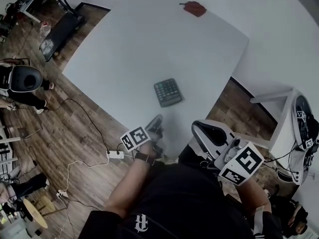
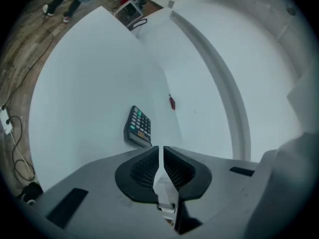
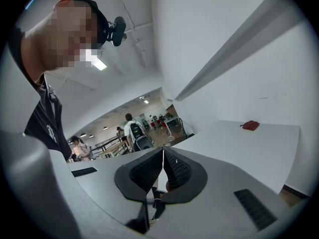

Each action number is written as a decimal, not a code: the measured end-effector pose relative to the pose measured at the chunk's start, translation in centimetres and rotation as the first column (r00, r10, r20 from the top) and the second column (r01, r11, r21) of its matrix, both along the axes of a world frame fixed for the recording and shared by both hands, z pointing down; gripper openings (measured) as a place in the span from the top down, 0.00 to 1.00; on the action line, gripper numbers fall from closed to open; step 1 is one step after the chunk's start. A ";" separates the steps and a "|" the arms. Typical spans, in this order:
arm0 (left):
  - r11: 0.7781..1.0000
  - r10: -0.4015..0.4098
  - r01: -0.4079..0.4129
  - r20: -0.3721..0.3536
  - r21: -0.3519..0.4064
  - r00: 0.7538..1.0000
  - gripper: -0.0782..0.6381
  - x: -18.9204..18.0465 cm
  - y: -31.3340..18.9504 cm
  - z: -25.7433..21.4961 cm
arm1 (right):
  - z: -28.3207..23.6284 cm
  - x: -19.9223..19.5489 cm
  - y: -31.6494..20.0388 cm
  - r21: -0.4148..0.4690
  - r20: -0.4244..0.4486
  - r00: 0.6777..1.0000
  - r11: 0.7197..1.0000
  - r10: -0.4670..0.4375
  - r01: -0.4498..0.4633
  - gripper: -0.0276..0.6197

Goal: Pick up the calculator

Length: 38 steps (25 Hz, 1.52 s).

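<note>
From where I stand, the red thing (image 1: 194, 8) at the far side of the table (image 1: 124, 49) is too small to name. The markings on the calculator's (image 1: 168, 92) keys cannot be read. The marker cube (image 1: 241, 163) of the right gripper (image 1: 198, 127) hides the hand holding it. A bystander (image 1: 22, 86) is cut off by the left edge.

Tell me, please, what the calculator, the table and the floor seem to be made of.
The calculator: probably hard plastic; dark matte case with rows of small keys.
The table: smooth pale top, perhaps laminate or painted board; even colour, no grain.
The floor: wood or wood-look planks; brown, with grain and seams.
</note>
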<state>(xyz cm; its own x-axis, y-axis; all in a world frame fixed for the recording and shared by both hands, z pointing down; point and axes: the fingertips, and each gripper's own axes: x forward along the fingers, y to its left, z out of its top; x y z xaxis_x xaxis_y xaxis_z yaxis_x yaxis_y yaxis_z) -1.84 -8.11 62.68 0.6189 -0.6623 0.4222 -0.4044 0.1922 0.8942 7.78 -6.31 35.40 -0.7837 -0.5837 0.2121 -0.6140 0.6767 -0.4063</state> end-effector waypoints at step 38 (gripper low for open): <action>0.961 -0.196 0.115 -0.322 -0.253 0.926 0.81 0.3 -3.2 11.1 | 4.9 1.3 -5.4 -0.153 -0.021 0.996 0.984 -0.090 0.086 0.94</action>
<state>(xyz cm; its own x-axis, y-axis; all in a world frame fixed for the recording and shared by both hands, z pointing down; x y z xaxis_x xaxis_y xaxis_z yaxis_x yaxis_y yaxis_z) -1.52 -11.28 73.74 0.6484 -0.6744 0.3533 -0.0310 0.4403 0.8973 9.09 -11.73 40.34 -0.8232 -0.4719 0.3156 -0.5672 0.6605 -0.4919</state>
